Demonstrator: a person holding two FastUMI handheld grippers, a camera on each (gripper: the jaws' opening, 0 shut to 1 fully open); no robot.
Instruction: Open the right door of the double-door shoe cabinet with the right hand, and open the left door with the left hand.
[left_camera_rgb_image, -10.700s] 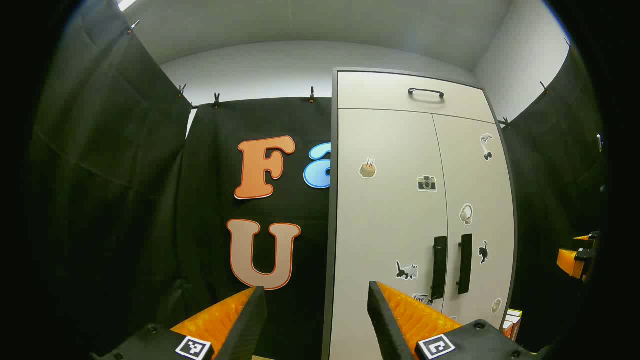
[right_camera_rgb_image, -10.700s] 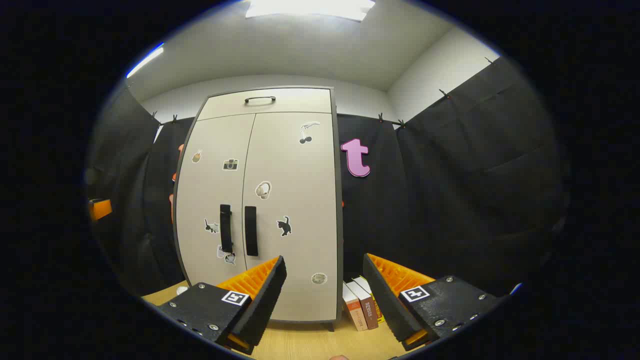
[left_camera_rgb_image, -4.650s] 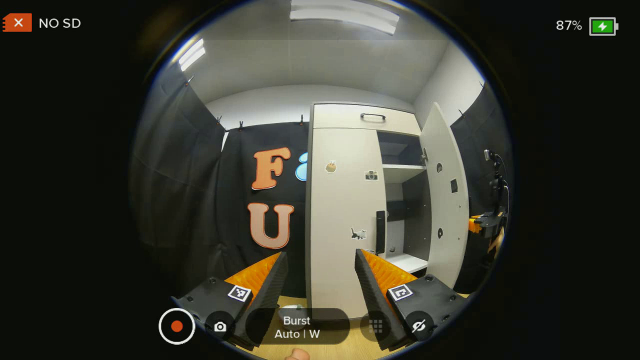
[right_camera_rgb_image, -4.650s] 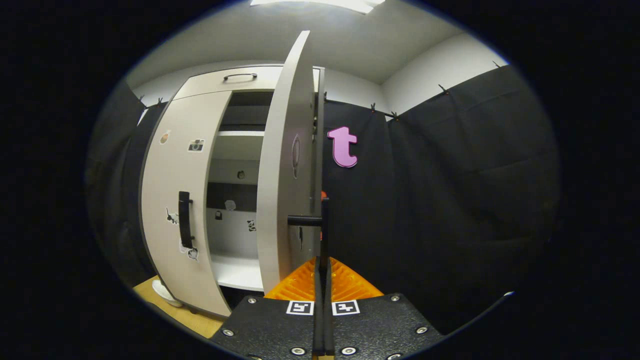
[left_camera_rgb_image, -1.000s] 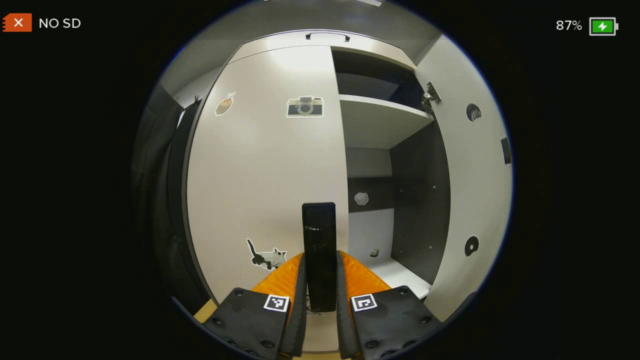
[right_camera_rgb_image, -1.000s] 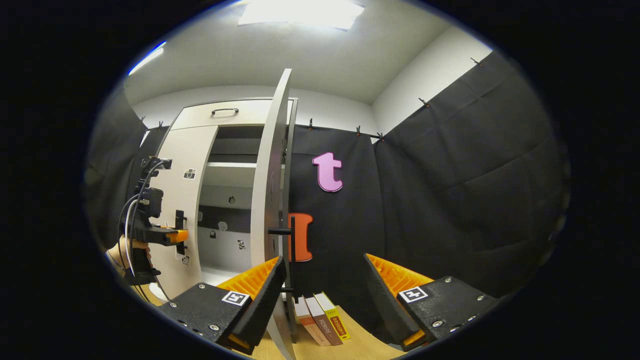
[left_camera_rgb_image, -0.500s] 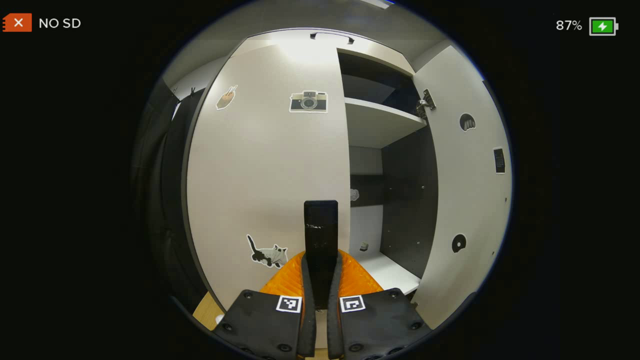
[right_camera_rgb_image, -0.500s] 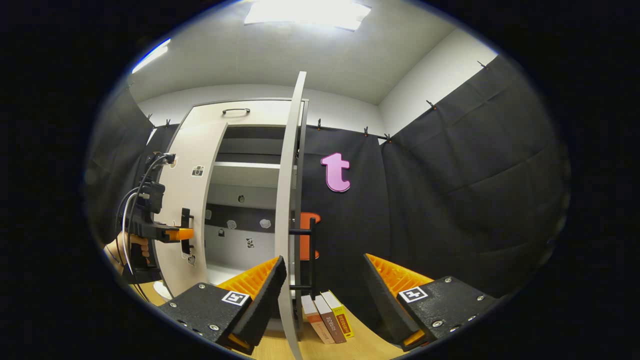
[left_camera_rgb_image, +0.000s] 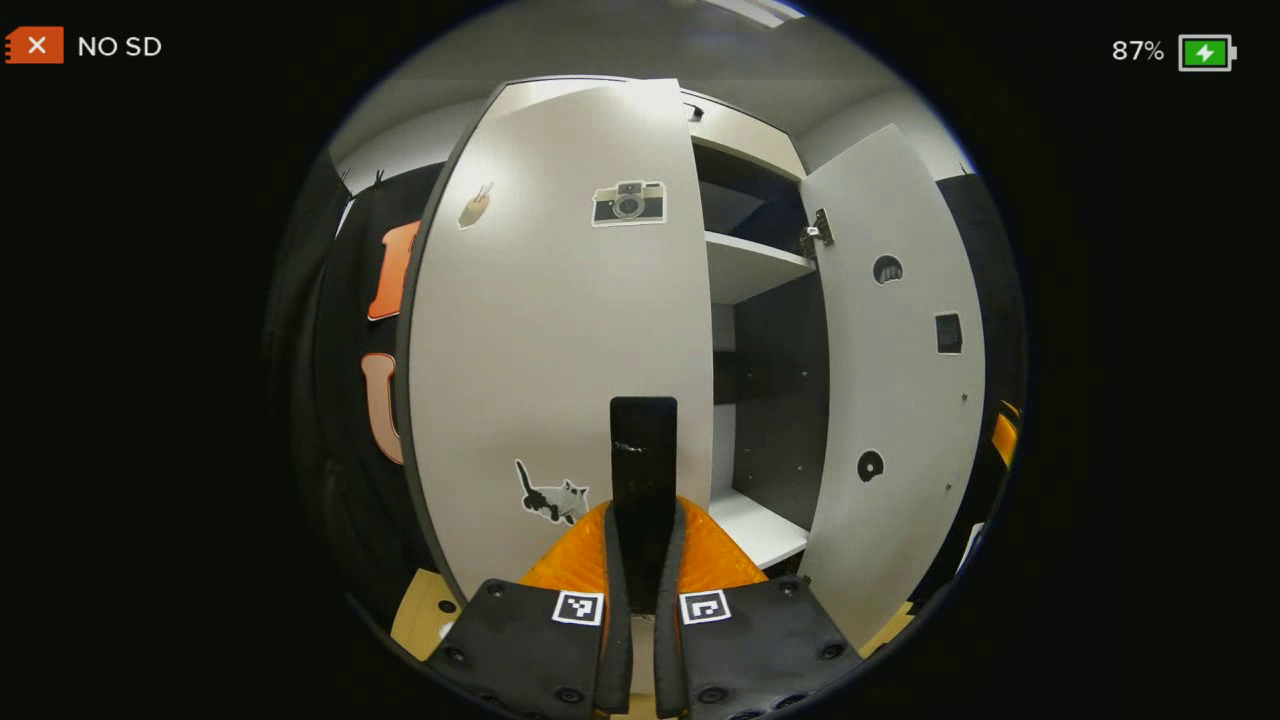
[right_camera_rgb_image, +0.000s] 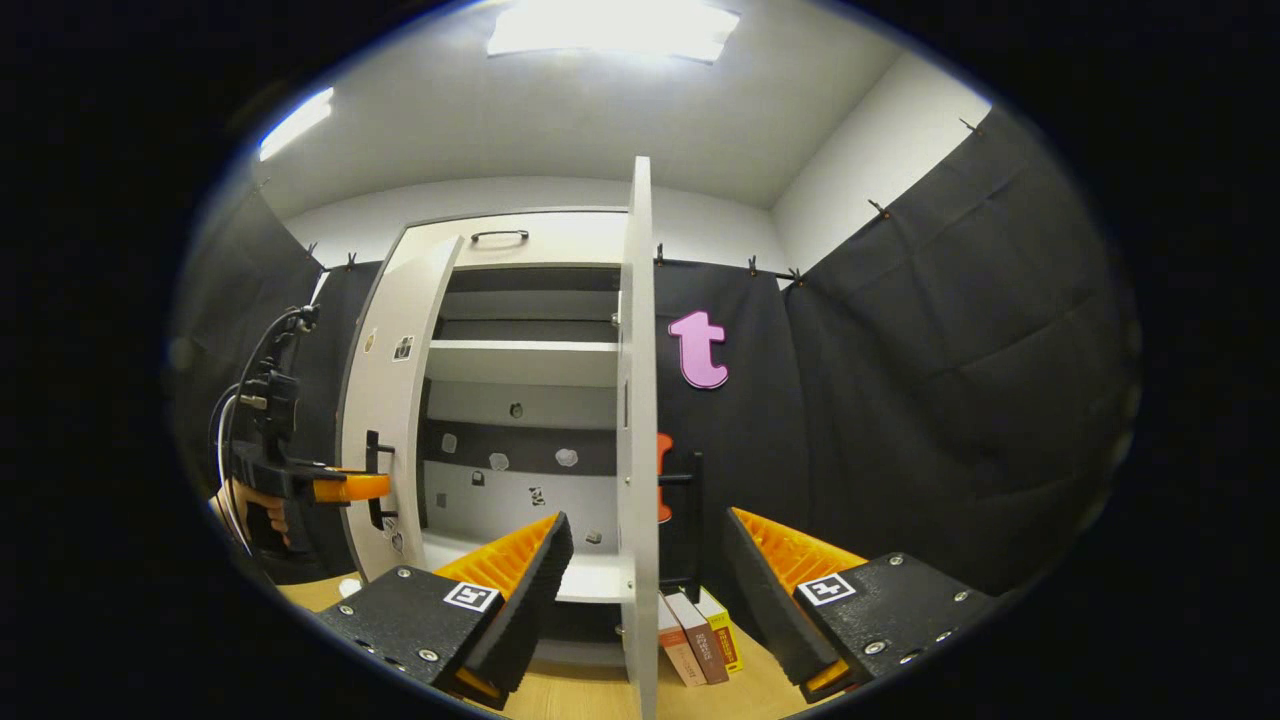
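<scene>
The shoe cabinet stands against the black cloth. Its right door stands swung out, edge-on in the right gripper view, its black handle on the far side. The left door is swung partly out, its inner edge off the frame. My left gripper is shut on the left door's black vertical handle; it also shows as the left gripper at that handle, held by a hand. My right gripper hangs open, back from the right door, holding nothing.
Inside the cabinet are a white shelf and a white floor board. Three books stand on the wooden floor right of the cabinet. Stickers dot both doors. The right door stands wide on the right of the left gripper view.
The left door has swung outward with my left gripper shut on its handle. My right gripper stays open, and its view has shifted so the right door is seen edge-on.
</scene>
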